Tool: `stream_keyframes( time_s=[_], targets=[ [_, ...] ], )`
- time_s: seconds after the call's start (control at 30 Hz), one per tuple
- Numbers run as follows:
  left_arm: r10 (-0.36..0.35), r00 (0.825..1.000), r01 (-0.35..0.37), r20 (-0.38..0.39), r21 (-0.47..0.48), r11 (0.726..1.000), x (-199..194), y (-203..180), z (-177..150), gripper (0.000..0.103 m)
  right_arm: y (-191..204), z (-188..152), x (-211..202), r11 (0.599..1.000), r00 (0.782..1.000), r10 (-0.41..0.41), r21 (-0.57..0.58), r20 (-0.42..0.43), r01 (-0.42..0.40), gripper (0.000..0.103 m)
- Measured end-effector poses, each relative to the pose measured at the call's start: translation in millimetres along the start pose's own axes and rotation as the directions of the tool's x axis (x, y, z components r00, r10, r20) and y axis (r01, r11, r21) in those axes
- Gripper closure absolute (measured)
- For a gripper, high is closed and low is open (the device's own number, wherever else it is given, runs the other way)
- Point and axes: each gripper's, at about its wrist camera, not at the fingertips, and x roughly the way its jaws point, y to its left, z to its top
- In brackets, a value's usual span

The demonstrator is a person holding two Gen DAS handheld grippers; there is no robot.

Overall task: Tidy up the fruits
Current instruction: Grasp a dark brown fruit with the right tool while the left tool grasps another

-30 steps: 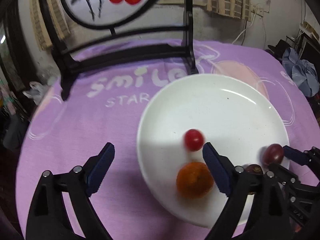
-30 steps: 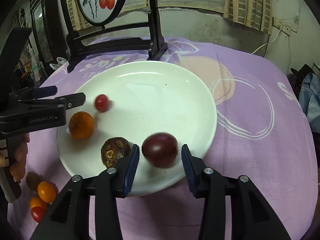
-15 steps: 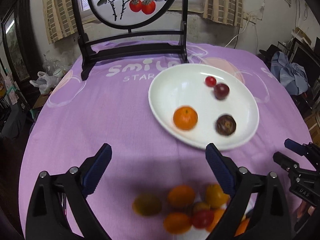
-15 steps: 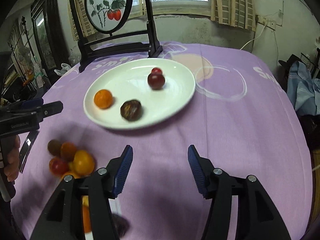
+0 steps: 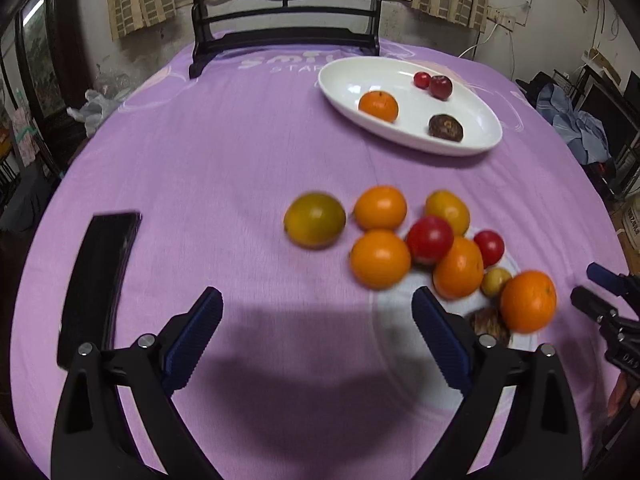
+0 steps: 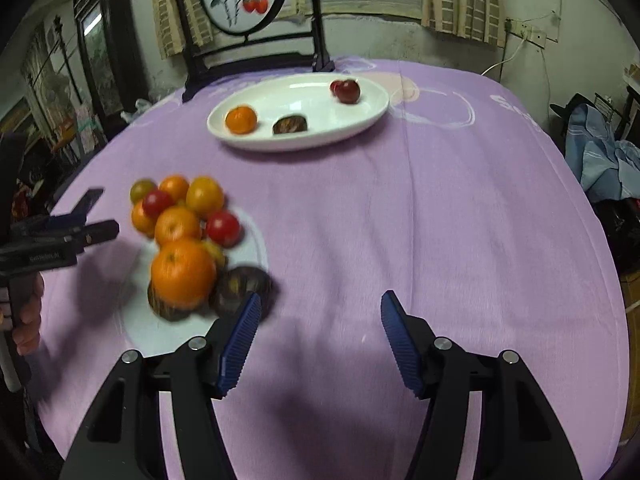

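Note:
A white plate (image 5: pixel 476 142) (image 6: pixel 372 116) at the far side holds an orange (image 5: pixel 378 106), a dark brown fruit (image 5: pixel 445 128), a dark red plum (image 5: pixel 440 87) and a small red tomato (image 5: pixel 421 79). Nearer, a pile of oranges (image 5: pixel 379 258) (image 6: pixel 183 272), red tomatoes (image 5: pixel 430 239) (image 6: pixel 223 228) and a greenish fruit (image 5: pixel 315 220) lies around a small white plate (image 6: pixel 252 240). My left gripper (image 5: pixel 316 340) is open and empty, just short of the pile. My right gripper (image 6: pixel 320 340) is open and empty, to the right of the pile.
A black phone (image 5: pixel 98 280) lies on the purple cloth at the left. A black framed screen stand (image 5: pixel 284 36) stands behind the plate. The round table's edge drops off to clutter on both sides.
Both grippers have pulled back from the far plate toward the near side. The plum and the small tomato now rest on the plate. The fruit pile has come into view.

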Motion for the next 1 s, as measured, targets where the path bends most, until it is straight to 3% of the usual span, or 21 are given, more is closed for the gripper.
stream_keyframes(
  time_s=[0.23, 0.37, 0.73, 0.8, 0.83, 1.0],
  targets=[
    [-0.07, 0.996, 0.067, -0.057, -0.05, 0.996, 1, 6, -30, 0.01, 8, -19, 0, 0.999, 0.998, 0.047, -0.015, -0.033, -0.048, 0.04],
    [-0.074, 0.996, 0.072, -0.052, -0.044, 0.996, -1, 4, -38, 0.01, 20, -20, 6, 0.998, 0.998, 0.034, -0.058, -0.048, -0.036, 0.04],
    [-0.069, 0.996, 0.068, -0.059, -0.017, 0.998, -3, -4, -39, 0.01, 51, 7, 41, 0.99, 0.998, -0.008, -0.138, -0.061, 0.0, 0.039],
    [-0.072, 0.995, 0.072, -0.067, -0.012, 0.997, -2, -7, -39, 0.01, 51, 11, 45, 0.992, 0.999, -0.004, -0.124, -0.052, -0.002, 0.046],
    [-0.074, 0.995, 0.073, -0.07, -0.01, 0.997, -2, -8, -40, 0.01, 53, 12, 45, 0.992, 0.999, 0.021, -0.122, -0.042, -0.026, 0.056],
    [-0.089, 0.993, 0.09, -0.083, 0.004, 0.996, -3, -19, -44, 0.01, 41, 9, 36, 0.996, 0.997, 0.072, -0.057, 0.004, -0.072, 0.056]
  ],
)
